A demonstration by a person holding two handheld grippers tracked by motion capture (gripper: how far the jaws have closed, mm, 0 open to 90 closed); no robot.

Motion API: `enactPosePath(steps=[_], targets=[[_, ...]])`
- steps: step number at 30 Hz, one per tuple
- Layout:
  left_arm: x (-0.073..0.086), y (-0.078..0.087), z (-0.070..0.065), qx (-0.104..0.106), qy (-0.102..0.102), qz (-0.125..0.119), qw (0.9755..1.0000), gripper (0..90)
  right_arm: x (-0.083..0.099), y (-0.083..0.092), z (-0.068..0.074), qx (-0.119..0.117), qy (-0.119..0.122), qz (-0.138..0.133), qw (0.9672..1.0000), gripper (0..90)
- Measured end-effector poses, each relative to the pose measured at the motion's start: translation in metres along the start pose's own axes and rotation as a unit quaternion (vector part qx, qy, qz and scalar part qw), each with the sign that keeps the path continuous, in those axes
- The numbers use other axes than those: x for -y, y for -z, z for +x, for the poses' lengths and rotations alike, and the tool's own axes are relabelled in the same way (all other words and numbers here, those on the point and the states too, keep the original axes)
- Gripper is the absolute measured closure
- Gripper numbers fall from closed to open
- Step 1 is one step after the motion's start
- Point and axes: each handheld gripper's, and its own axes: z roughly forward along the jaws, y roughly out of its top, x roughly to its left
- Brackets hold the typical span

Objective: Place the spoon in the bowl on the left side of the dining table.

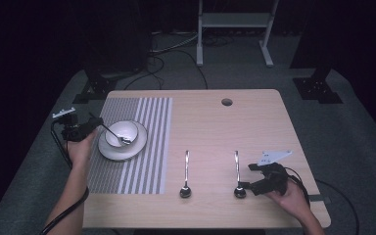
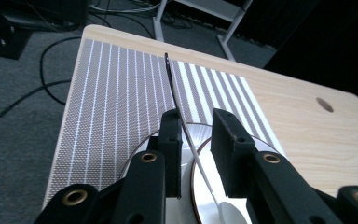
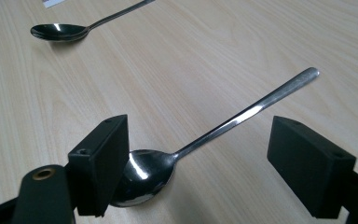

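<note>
Polished steel makes the near spoon stiff, light and slippery, lying flat on the table, so its thin handle looks the surest place to pinch; the right gripper has its fingers spread wide, one touching the bowl end and the handle running out between them. Farther off, a second spoon lies untouched. Beyond, on the striped mat, the left gripper stands narrowly parted around the handle of a third spoon resting in the fragile bowl on its plate, one finger seemingly touching it.
</note>
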Motion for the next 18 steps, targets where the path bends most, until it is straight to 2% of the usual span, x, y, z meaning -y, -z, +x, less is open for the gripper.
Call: enactPosePath(steps=[5,6,8,10,18], targets=[[0.004,0.004,0.001,0.017,0.024,-0.010,0.9995,57.5,0.000,0.001,0.001,0.000,0.000,-0.001,1.0000,19.5],[0.005,0.005,0.001,0.015,0.023,-0.009,0.9996,52.5,0.000,0.001,0.001,-0.001,-0.003,-0.005,1.0000,19.5],[0.006,0.008,0.003,0.012,0.020,-0.006,0.9997,51.1,0.000,0.001,0.000,-0.001,-0.003,-0.005,1.0000,19.5],[0.007,0.009,0.007,0.020,0.027,0.001,0.9994,43.7,0.000,0.002,0.000,0.001,-0.003,-0.006,1.0000,19.5],[0.015,0.022,0.006,0.016,0.001,-0.001,0.9999,32.5,-0.001,0.003,-0.001,0.001,-0.001,-0.008,1.0000,19.5]])
